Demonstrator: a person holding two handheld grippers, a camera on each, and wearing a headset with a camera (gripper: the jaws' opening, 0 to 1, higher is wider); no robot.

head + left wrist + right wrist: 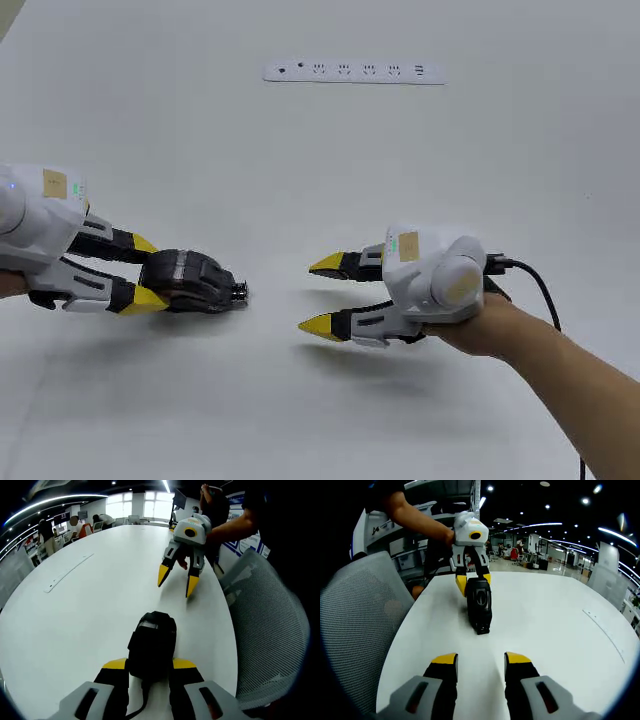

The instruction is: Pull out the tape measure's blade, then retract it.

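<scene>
One tape measure (190, 281) tight in left gripper (146, 272), right gripper (322, 295) agape opposite, well apart.

head view looks down; gripper views face each other, sharing the tape measure (479, 602)

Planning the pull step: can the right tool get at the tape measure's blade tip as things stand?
Likely yes. The right tool is open and faces the tape measure, held in the left tool with its blade tip toward it. Only bare table lies between them.
</scene>
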